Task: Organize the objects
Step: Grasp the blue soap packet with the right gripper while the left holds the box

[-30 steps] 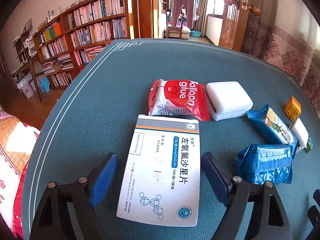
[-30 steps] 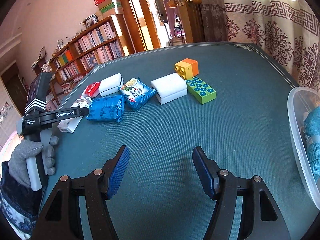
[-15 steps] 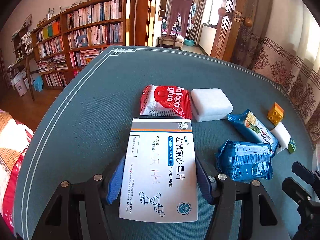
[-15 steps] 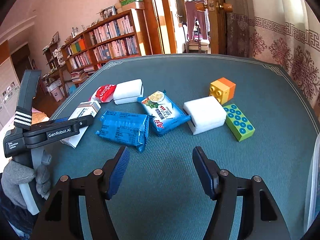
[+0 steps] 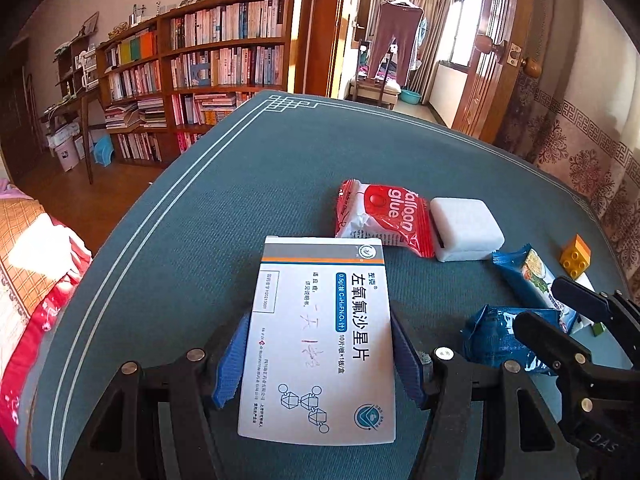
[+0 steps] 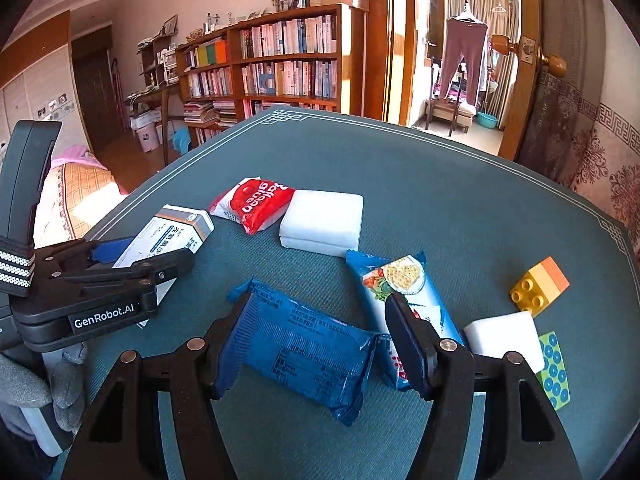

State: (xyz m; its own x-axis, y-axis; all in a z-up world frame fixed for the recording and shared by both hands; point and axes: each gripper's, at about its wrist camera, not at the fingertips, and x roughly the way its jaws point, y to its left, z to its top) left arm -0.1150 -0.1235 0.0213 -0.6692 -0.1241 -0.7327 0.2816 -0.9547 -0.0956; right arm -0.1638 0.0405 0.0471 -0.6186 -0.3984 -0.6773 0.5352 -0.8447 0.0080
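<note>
My left gripper point(image 5: 320, 360) is shut on a white medicine box point(image 5: 320, 320); both blue pads press its long sides. In the right wrist view the box point(image 6: 176, 232) sticks out of the left gripper point(image 6: 152, 258), which a gloved hand holds. My right gripper point(image 6: 320, 344) stands open just over a dark blue packet point(image 6: 304, 348) that lies between its fingers, with a gap left at the right pad. From the left wrist view the right gripper point(image 5: 556, 312) shows over that packet point(image 5: 496, 340).
On the blue-green table point(image 6: 440, 184) lie a red balloon-glue packet point(image 6: 256, 204), a white block point(image 6: 324, 220), a light blue snack packet point(image 6: 404, 284), a yellow-orange brick point(image 6: 540, 284), a second white block point(image 6: 504, 332) and a green studded brick point(image 6: 554, 364). Bookshelves stand beyond.
My left jaws closed onto the medicine box. The right gripper swept left across the table from beside a clear bin to above the dark blue packet.
</note>
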